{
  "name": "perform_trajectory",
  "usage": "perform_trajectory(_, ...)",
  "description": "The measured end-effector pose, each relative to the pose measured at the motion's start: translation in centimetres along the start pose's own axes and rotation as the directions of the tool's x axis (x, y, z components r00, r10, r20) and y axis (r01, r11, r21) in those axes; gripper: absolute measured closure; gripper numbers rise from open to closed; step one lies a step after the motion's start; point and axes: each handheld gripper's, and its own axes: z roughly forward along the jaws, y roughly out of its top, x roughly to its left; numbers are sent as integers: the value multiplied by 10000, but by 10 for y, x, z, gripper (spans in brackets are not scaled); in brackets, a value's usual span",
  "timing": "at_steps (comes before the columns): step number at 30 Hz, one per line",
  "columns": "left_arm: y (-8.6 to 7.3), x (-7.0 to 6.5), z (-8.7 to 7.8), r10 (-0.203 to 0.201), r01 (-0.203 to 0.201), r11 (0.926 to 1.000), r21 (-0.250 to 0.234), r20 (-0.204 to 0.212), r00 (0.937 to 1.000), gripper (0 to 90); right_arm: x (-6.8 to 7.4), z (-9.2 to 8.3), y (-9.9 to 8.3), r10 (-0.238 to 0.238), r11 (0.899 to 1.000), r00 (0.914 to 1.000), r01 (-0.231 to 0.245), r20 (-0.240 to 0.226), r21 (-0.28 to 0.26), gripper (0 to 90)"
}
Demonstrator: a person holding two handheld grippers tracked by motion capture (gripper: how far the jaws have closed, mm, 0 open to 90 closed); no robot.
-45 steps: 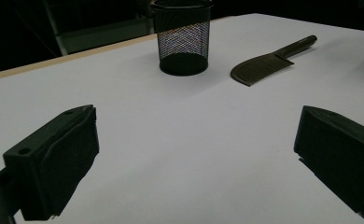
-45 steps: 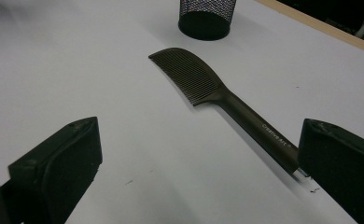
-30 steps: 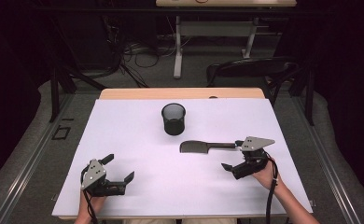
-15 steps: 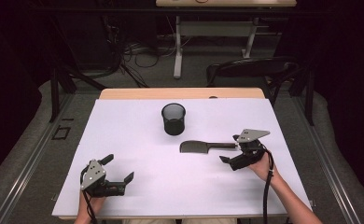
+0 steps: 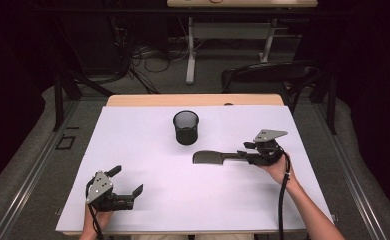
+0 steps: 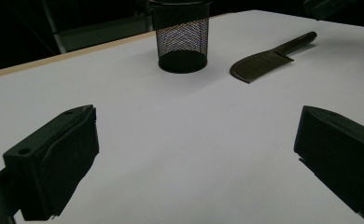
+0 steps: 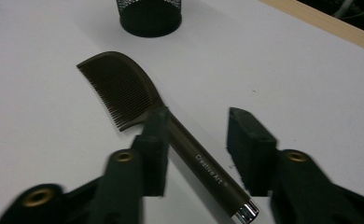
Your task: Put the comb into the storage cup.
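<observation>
Nearest, the left claw (image 5: 133, 195) was seen parked at the near left of the bench (image 5: 148, 150), its jaws spread wide with nothing between them. Farther right, the right claw (image 5: 247, 156) was set about the handle of the comb (image 5: 214, 158), which lay flat on the bench just in front of the cup (image 5: 186, 127). Its jaws had just been closing, half shut, with the handle between them; one pad (image 7: 154, 140) touched the handle, the other stood apart, so no grip was yet made. For a sound pick, the handle should be centred between the pads, clear of the teeth, and the jaws closed fully before any lift. Whether the cup held anything could not be made out through its dark mesh, and the handle's end was hidden under the claw in the high view.
</observation>
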Motion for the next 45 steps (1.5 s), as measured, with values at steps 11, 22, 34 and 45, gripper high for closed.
perform_trajectory(11,0,0,2,-36,36,10000,32,-1,10000,0,-11,11,-2,-37,9971,9952,-38,978,764,900)
perform_trajectory(22,0,0,2,24,-24,10000,89,6,10000,0,-20,22,-8,159,9909,9883,-358,1516,1300,900)
perform_trajectory(34,0,-1,1,30,-30,9999,98,-22,10000,1,-23,27,-14,301,9804,9891,-573,1440,1883,900)
perform_trajectory(45,0,-1,2,58,-58,9999,119,-1,10000,1,-22,28,-16,281,9732,9904,-580,1353,2225,900)
